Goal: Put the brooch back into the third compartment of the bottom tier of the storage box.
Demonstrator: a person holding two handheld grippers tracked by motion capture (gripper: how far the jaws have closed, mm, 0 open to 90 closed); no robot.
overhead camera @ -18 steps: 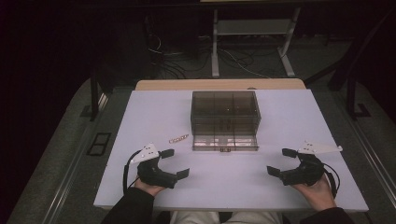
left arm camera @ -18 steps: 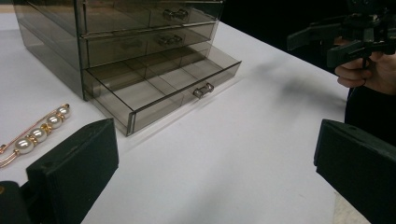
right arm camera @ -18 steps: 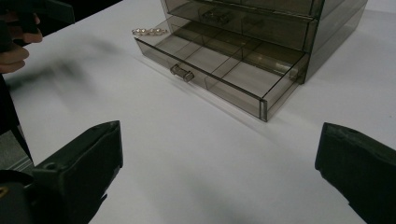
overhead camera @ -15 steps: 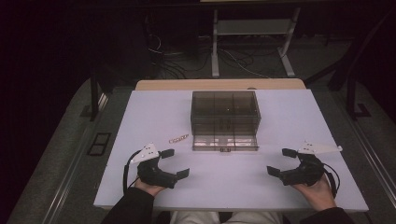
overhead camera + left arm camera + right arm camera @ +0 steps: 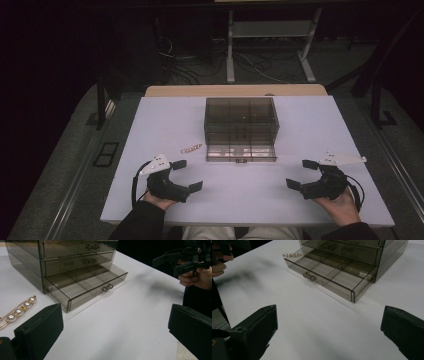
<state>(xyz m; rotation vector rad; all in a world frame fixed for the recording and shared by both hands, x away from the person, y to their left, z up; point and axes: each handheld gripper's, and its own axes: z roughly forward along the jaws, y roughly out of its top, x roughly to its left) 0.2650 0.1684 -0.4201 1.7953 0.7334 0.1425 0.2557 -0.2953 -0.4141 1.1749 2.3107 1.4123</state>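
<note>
High view: both tools, left [image 5: 187,175] and right [image 5: 301,173], are held wide, empty, before the smoked drawer organizer [image 5: 241,120], bottom drawer [image 5: 87,288] extended.

White table [image 5: 150,125] carrying a smoky grey, see-through drawer box [image 5: 241,117] with silvery knobs; gold hair clip [image 5: 18,310] showing a row of white pearls; both grippers, left gripper [image 5: 187,175] and right gripper [image 5: 301,173], appearing black, each wearing a pale grey plate.

Dim, grainy frames — table [image 5: 300,130] lit from above, surroundings perhaps underexposed, soft shadows.
</note>
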